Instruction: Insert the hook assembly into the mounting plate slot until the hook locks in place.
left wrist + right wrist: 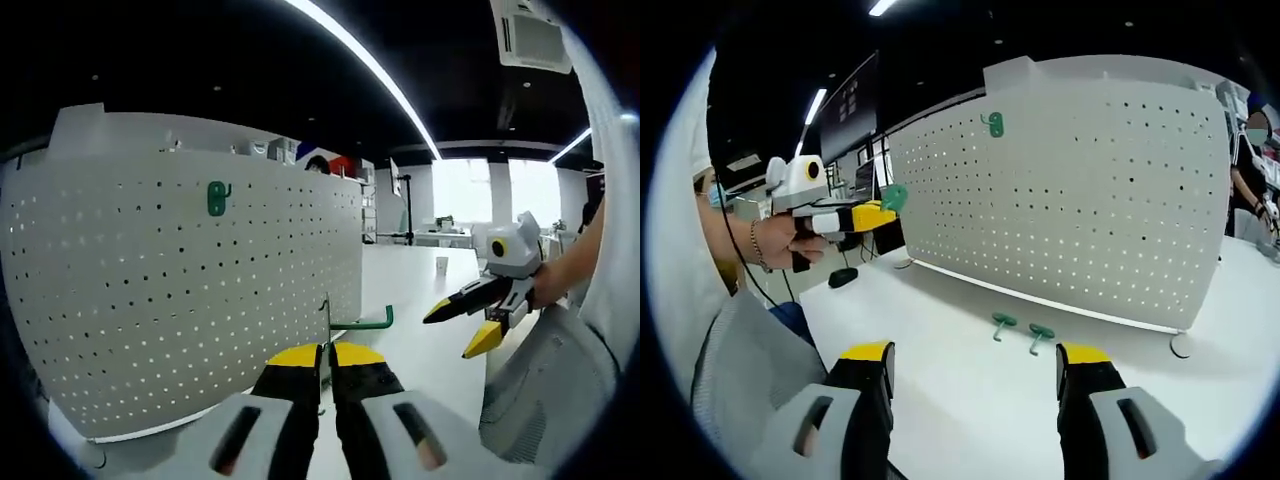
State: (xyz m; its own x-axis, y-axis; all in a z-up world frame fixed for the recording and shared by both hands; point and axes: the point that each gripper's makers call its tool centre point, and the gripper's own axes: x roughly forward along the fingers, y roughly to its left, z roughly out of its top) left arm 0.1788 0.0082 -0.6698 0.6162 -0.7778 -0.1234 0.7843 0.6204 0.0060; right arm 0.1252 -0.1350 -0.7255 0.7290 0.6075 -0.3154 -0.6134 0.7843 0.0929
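1. In the left gripper view, the white pegboard (190,290) stands upright on the white tabletop (420,300), with one green hook (217,198) already mounted high on its face.
2. The left tool (326,357) has its jaws closed to a narrow gap on a green hook assembly (358,322), whose metal plate rises between the yellow tips and whose green arm sticks out to the right, near the pegboard's lower right edge.
3. Farther right in that view, the right tool (470,325) is held in a hand (548,285) above the tabletop, jaws spread and holding nothing.
4. In the right gripper view, the left tool (890,205) appears at the left, carrying the green piece at its tip, short of the pegboard (1070,190).
5. Two spare green hooks (1021,328) lie on the tabletop (970,390) just before the pegboard's base.
6. The right tool (975,365) frames them with wide jaws.
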